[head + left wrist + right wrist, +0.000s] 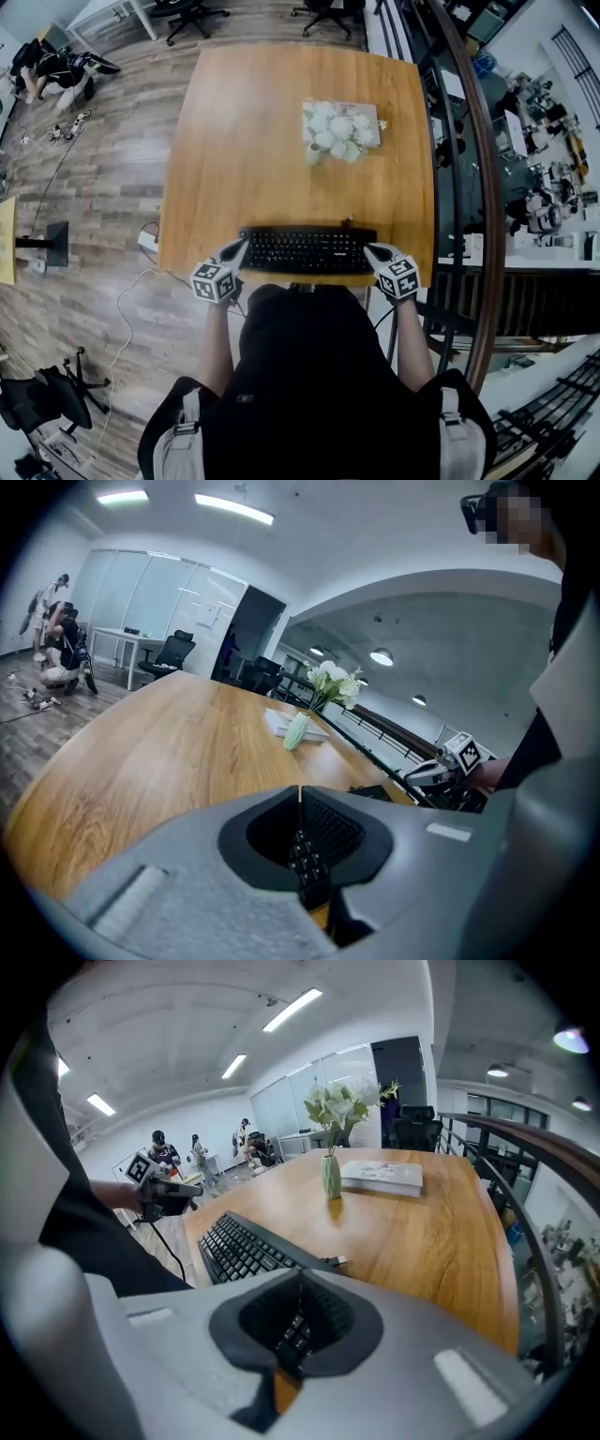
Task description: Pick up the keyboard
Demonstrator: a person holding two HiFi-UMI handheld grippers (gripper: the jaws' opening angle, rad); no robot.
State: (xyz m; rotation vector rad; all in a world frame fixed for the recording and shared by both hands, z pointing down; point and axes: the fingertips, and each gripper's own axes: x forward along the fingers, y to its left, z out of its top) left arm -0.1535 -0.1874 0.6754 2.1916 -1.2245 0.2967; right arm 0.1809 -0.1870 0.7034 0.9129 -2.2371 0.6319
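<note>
Keyboard (305, 250) lay along the near edge of the table (253, 122), with left gripper (238, 247) and right gripper (373, 251) at its opposite ends, jaws fully closed and holding nothing, probably so the two could press it endwise between them for the lift.

Nothing legible on my feeds; keyboard (307, 250) keys carry pale legends in both gripper views, too small and soft to read; cube on the left gripper (242, 246) and cube on the right gripper (370, 250) show black-and-white square marker patterns only, not letters or digits I can read; book (382, 1177) has a pale cover, any print on it blurred; pale rectangular patch (461, 1375) on the right gripper's body looks blank; background walls too small and distorted to tell.
</note>
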